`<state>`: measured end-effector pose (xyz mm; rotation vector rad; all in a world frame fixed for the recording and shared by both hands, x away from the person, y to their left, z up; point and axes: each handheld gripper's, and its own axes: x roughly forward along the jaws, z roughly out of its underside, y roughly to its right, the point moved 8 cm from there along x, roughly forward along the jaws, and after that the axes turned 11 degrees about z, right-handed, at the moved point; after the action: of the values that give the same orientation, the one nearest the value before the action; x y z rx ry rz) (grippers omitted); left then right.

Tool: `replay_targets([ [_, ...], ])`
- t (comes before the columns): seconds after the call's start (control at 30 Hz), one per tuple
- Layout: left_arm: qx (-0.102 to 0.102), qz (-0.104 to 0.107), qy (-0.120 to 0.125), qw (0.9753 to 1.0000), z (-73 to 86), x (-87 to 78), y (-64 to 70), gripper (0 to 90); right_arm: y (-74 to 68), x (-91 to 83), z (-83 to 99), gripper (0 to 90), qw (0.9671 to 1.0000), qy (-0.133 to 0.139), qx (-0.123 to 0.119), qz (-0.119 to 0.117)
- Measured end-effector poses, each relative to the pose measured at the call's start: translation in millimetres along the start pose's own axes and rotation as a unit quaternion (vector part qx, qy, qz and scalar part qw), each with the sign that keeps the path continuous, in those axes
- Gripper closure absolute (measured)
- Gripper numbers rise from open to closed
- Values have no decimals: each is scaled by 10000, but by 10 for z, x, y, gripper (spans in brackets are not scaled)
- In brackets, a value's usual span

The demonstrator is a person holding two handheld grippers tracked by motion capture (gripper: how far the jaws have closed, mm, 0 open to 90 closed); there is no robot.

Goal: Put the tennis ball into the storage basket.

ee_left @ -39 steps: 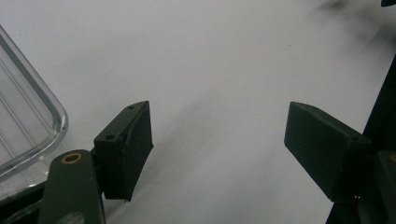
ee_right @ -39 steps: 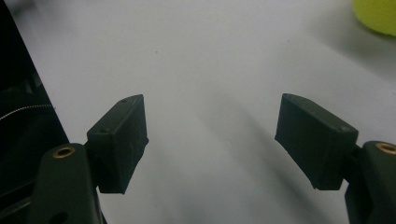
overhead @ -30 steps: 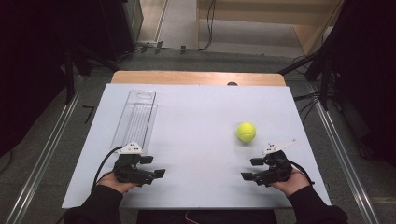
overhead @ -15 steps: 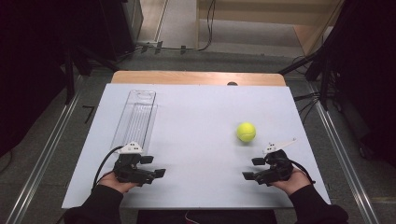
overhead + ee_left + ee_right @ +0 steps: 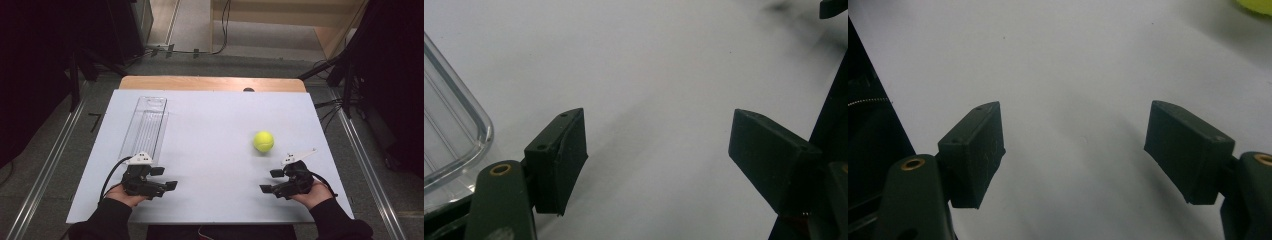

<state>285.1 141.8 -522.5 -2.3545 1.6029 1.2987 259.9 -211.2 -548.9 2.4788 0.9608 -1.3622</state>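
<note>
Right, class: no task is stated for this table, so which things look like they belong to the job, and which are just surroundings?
Likely part of the job (a judgement):
- tennis ball
- clear plastic tray
- left hand-held gripper, open
- right hand-held gripper, open

Just surroundings:
- white table top
- wooden board behind it
- floor cables

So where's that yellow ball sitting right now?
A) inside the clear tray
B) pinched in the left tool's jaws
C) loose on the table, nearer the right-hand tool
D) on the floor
C: the ball rests on the white table, just ahead of the right gripper, well apart from the clear tray; both grippers' jaws stand open and empty.
</note>
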Motion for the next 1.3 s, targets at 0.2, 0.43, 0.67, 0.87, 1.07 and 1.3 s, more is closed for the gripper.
replay_targets([
  [0.2,-11,4,-17,10000,-3,7,3,241,3,-2,0,217,10000,12,-18,23],
  [0.43,-26,152,149,9998,-87,-8,96,242,4,-2,4,217,10000,3,-18,38],
  [0.67,43,63,343,9994,-243,-25,228,241,15,-2,7,217,10000,1,-20,65],
  [0.87,3,38,424,9991,-339,-21,267,241,22,1,10,217,9999,-1,-16,104],
  [1.07,25,-63,340,9994,-409,6,256,242,28,4,11,217,9999,-19,21,124],
  [1.3,-59,6,253,9997,-500,90,262,241,30,-1,5,217,9999,17,-2,123],
])
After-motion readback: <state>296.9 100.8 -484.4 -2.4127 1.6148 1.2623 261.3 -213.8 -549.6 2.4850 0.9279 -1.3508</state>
